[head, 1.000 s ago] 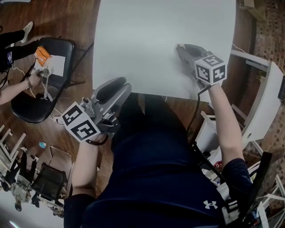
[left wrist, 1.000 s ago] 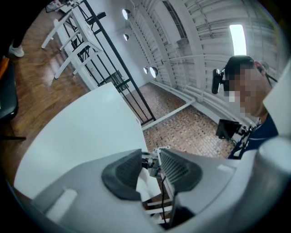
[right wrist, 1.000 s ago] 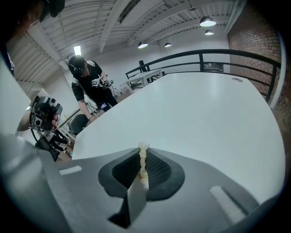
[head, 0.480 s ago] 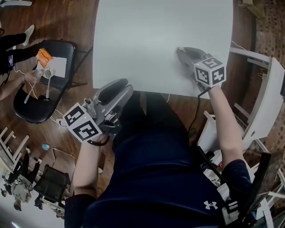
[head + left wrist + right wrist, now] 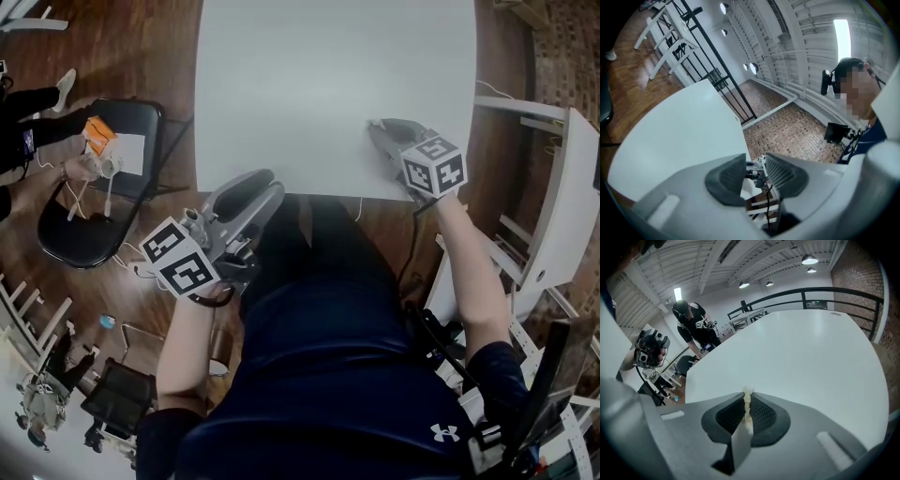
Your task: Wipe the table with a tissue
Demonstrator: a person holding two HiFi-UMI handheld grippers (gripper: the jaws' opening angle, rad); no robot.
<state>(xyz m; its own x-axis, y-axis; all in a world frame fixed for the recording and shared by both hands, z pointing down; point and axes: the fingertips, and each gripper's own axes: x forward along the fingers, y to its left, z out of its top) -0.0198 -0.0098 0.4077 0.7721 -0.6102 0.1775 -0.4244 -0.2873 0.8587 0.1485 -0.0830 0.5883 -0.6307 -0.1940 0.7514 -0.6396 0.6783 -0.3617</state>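
My right gripper (image 5: pixel 374 127) rests tip-down on the white table (image 5: pixel 328 66) near its front right part. It is shut on a thin cream tissue (image 5: pixel 747 401), of which only a crumpled edge pokes out between the pads in the right gripper view (image 5: pixel 747 398). In the head view the tissue is hidden under the fingers. My left gripper (image 5: pixel 263 181) hovers at the table's near edge, left of my body. Its jaws stand a little apart with nothing between them (image 5: pixel 754 162), and the table (image 5: pixel 679 126) lies beyond to the left.
A black chair (image 5: pixel 89 220) with papers and an orange item stands left of the table, where another person's hand (image 5: pixel 70 171) reaches in. White furniture (image 5: pixel 562 206) stands at the right. A person in black (image 5: pixel 693 326) stands past the table's far side, beside a black railing (image 5: pixel 834 290).
My right gripper has slid with the tissue across the table toward its near edge. The left gripper has drifted slightly along the near edge.
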